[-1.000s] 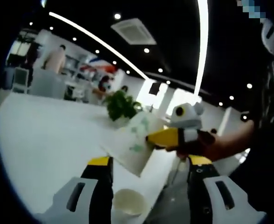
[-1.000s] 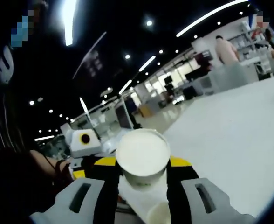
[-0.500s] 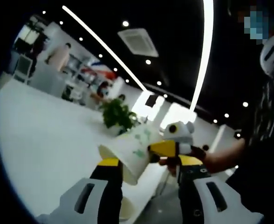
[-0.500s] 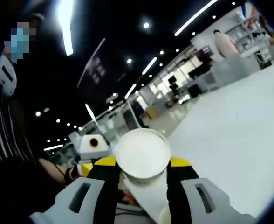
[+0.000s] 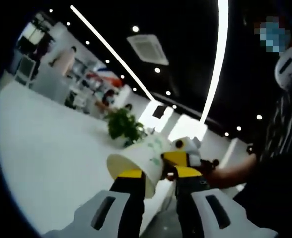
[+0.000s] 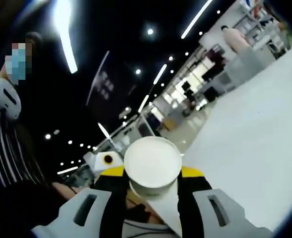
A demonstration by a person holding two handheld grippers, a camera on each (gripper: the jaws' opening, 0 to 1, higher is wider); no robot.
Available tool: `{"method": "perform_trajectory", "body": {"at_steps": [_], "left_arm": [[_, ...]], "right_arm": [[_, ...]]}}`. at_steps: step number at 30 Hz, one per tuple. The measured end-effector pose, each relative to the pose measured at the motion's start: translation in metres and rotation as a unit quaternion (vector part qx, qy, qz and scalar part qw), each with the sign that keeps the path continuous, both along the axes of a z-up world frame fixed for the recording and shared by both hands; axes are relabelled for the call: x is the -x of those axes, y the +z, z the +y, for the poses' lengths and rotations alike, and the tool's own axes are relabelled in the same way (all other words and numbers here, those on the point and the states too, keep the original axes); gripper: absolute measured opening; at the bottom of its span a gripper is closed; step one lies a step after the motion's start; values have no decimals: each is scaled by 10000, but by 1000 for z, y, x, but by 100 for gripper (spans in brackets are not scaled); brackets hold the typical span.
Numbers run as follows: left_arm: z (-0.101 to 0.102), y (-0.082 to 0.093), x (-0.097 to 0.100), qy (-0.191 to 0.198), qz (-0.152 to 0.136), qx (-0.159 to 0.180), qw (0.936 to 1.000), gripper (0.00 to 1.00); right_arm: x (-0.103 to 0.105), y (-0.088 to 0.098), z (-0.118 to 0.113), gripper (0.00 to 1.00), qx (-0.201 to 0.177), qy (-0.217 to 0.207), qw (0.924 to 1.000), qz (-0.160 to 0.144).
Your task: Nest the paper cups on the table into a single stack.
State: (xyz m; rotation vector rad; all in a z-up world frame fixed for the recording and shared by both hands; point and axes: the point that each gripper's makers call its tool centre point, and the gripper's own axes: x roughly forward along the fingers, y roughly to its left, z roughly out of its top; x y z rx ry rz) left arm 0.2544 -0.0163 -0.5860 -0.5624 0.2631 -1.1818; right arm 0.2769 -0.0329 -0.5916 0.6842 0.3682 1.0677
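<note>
The right claw (image 6: 152, 174) is clamped on a paper cup (image 6: 152, 167), its yellow-tipped jaws pressing the cup's sides. In the right gripper view the cup's flat white base faces the camera, so its mouth points away. Just left of it, partly behind the jaw, sits the left claw's white body, and beyond that the person's striped sleeve (image 6: 12, 148). The white bench (image 6: 250, 148) spreads to the right.

The left gripper view shows the other end of the same cup (image 5: 138, 166): its open rim, tilted toward the lower left, and a green print on its wall. The left claw (image 5: 153, 173) has its jaws close on either side of this cup; whether they touch it cannot be told. The right claw (image 5: 178, 163) comes in from the right, held by the person's hand (image 5: 220, 171). Past the cup a green plant (image 5: 122, 126) stands on the bench (image 5: 46, 148).
</note>
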Motion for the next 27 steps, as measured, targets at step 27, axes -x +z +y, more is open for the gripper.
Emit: {"method": "perform_trajectory", "body": {"at_steps": [27], "left_arm": [[-3,16,10,-440,-426,-219,9979,0]], "right_arm": [[9,10,-2,37,-704,41,9975,61]]}}
